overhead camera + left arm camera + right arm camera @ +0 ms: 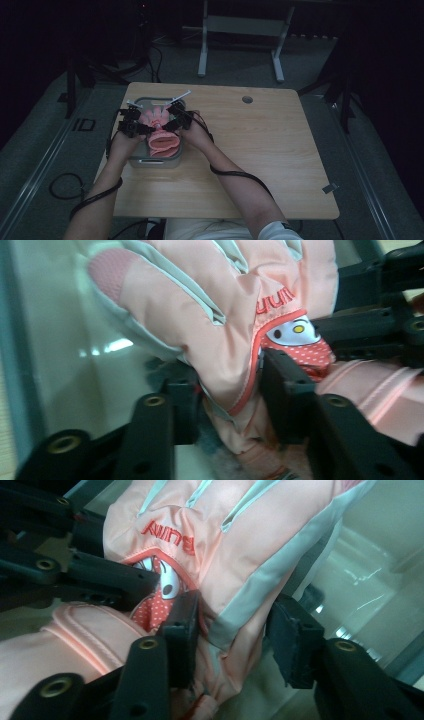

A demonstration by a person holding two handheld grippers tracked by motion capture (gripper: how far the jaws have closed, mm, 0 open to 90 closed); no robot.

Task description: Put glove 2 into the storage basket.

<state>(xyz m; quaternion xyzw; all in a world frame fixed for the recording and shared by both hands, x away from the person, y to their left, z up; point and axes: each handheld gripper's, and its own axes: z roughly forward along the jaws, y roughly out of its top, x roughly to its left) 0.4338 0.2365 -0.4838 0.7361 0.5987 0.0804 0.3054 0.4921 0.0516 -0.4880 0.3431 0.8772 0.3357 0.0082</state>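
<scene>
One pink glove [161, 131] lies in one grey tray [150, 162] on one wooden table [260, 150]; two grippers, left [136, 126] and right [172, 120], flank the glove.

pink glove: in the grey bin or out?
In. The high view shows the pink glove lying inside the grey bin, fingers toward the far end, cuff at the near end, both grippers at its sides.

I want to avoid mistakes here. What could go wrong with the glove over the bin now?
1. The left hand-held gripper has the glove between its jaws; the fabric may slip out.
2. The right hand-held gripper looks loose, so the glove may sag unevenly.
3. The cuff could catch on the bin rim.
</scene>
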